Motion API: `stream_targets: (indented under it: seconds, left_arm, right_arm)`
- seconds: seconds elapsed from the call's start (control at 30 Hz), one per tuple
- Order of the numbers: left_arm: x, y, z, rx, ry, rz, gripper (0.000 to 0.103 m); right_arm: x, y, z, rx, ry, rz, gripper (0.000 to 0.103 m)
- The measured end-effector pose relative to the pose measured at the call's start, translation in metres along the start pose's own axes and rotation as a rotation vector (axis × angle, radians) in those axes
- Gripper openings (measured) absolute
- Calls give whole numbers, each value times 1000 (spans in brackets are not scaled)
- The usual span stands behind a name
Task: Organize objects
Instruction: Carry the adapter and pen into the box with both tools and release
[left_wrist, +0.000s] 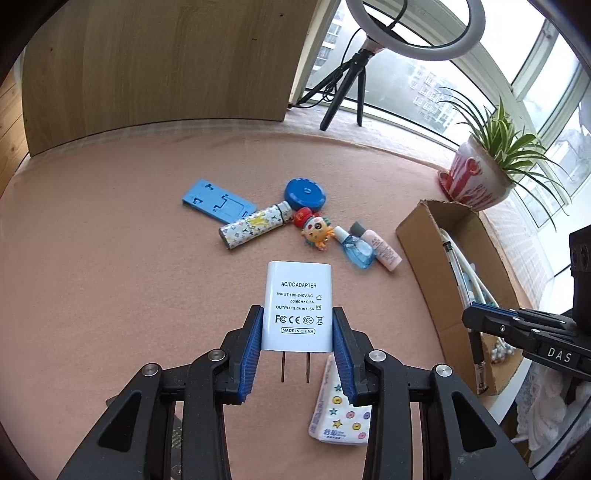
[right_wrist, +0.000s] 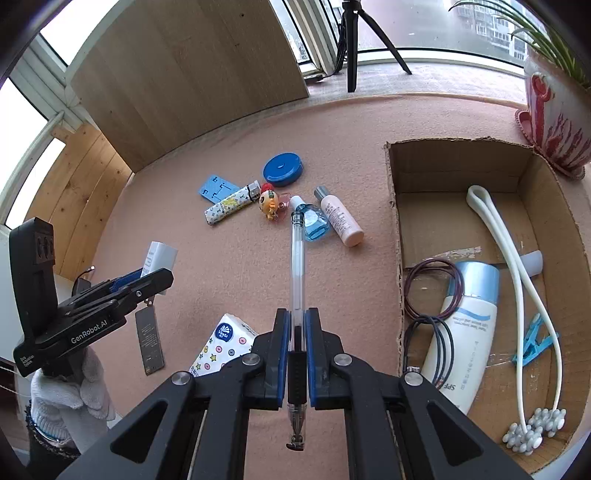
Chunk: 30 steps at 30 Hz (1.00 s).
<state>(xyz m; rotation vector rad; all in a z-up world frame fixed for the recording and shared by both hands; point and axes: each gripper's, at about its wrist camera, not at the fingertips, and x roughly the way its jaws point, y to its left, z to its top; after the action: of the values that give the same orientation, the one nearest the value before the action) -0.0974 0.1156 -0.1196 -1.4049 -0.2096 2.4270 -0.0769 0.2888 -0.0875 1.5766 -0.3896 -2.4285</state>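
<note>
tissue pack (left_wrist: 341, 413) partly hidden behind the left gripper's (left_wrist: 297, 332) fingers, potted plant (right_wrist: 557, 107) beside the cardboard box (right_wrist: 393, 206) cut by the frame edge, sunscreen bottle (right_wrist: 461, 332) print too small to read

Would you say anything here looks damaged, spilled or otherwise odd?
Nothing is spilled. The cardboard box has a ragged, torn rim and peeling tape on its floor. The left gripper grips a white adapter and the right gripper a clear pen, both held firmly.
</note>
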Motion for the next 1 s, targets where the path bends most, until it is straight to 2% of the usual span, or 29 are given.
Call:
stream_targets:
  seconds: [0.23,0.47,0.67,0.87,0.9,0.93,1.0]
  left_arm:
    - [9,-80,11,103,-6,-99,39]
    - [35,-150,17,196,15,-160,39]
    - [63,-186,25,238,33,-148,39]
    - [77,-201,35,237,26,-125,39]
    - [77,-201,36,234,21,-120,45]
    - [77,-201,38,234,19,-119,54]
    - [76,-202,40,233,5,-112,63]
  right_arm:
    - [-49,-39,-5,51,-73,-14,8]
    - [-76,-91,-10,138,-116,-64,8]
    - [-83,-126,-16,197,-121,-84,8]
    - [-83,-144,-18,228,-121,-77,8]
    - [-83,-145,-18,229,-121,-78,8]
    - [-84,-146,-18,229,-123,-79,8]
    - [-85,-148,-18,225,-133,-76,9]
